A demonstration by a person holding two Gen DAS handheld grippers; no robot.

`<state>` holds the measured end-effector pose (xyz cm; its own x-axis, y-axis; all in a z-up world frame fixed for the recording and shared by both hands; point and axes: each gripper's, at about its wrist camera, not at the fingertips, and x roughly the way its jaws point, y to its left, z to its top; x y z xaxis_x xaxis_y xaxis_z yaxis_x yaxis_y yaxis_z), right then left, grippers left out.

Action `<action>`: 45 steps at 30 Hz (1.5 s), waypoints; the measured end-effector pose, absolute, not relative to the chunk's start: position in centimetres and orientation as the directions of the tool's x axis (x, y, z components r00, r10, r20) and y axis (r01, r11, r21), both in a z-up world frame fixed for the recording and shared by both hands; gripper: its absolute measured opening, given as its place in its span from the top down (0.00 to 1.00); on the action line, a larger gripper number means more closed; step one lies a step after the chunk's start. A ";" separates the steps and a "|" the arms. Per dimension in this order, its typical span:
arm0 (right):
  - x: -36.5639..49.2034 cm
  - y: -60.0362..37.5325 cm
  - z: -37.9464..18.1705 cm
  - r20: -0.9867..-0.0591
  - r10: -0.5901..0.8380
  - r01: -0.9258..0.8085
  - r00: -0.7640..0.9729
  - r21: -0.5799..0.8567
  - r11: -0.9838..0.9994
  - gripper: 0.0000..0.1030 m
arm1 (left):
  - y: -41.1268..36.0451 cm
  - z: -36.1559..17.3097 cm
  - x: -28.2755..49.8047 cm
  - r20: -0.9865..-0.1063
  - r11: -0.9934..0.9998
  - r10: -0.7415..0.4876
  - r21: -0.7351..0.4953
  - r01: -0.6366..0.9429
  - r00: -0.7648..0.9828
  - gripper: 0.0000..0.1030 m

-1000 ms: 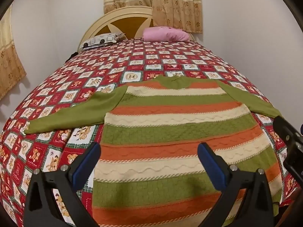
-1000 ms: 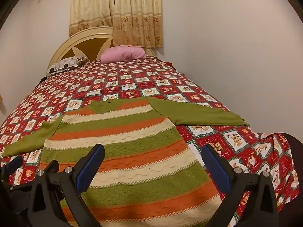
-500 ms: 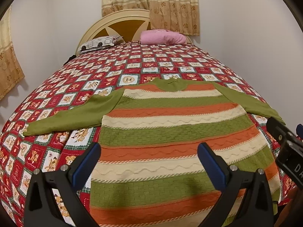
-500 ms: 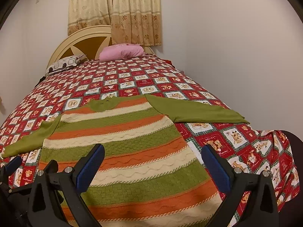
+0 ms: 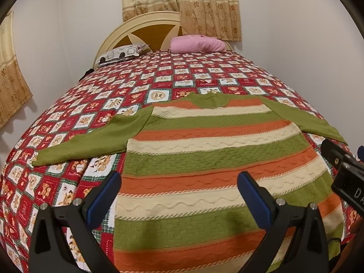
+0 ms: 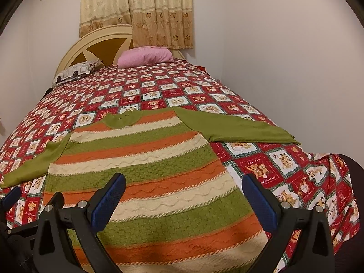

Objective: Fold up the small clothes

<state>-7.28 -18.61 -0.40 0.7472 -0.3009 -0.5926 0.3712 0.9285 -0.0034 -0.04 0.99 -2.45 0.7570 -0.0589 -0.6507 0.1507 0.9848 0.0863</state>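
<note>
A striped sweater [image 5: 204, 159] lies flat on the near end of the bed, bands of green, orange and cream running across its body, its green collar [image 5: 210, 99] pointing toward the headboard. Both plain green sleeves are spread out sideways: the left sleeve [image 5: 91, 140] reaches toward the left edge of the bed, the right sleeve [image 6: 234, 127] lies out toward the wall. The hem hangs nearest the tongs, at the foot of the bed.

The left gripper [image 5: 178, 195] hangs over the lower left part of the sweater with its blue-padded fingers [image 5: 104, 194] spread wide and nothing between them. The right gripper [image 6: 183, 199] hangs over the lower right part, equally wide apart and holding nothing. In the left wrist view the black body of the right tool shows at the right edge, just beside the sweater's right side.

Under the sweater is a red patchwork bedspread [image 5: 91, 104] with bear pictures in white squares. Well beyond the collar, at the head of the bed, sit a pink pillow [image 5: 196, 43] and a white patterned pillow [image 5: 119, 54], both against a cream and brown headboard [image 5: 145, 28]. Beige flowered curtains [image 5: 182, 2] hang behind it. A plain white wall [image 6: 284, 56] runs close along the bed's right side. Nothing lies on top of the sweater.
</note>
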 end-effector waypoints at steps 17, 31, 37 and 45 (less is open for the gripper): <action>-9.1 -19.7 1.6 -0.556 -0.329 0.402 0.763 0.009 0.916 0.01 | 1.7 -0.6 -2.0 -0.611 0.984 -0.094 0.066 0.168 0.786 0.00; -7.3 -23.3 1.9 -0.544 -0.392 0.472 0.742 0.007 0.882 0.01 | 3.1 -2.1 1.1 -0.613 0.992 -0.073 0.040 0.123 0.787 0.00; -5.8 -24.2 1.2 -0.562 -0.396 0.474 0.726 -0.008 0.880 0.01 | 2.5 -3.0 2.6 -0.616 0.993 -0.049 0.054 0.104 0.786 0.00; -4.4 -25.8 0.9 -0.567 -0.407 0.477 0.716 -0.028 0.878 0.01 | 1.9 -3.8 5.1 -0.578 0.994 0.000 0.090 0.064 0.816 0.00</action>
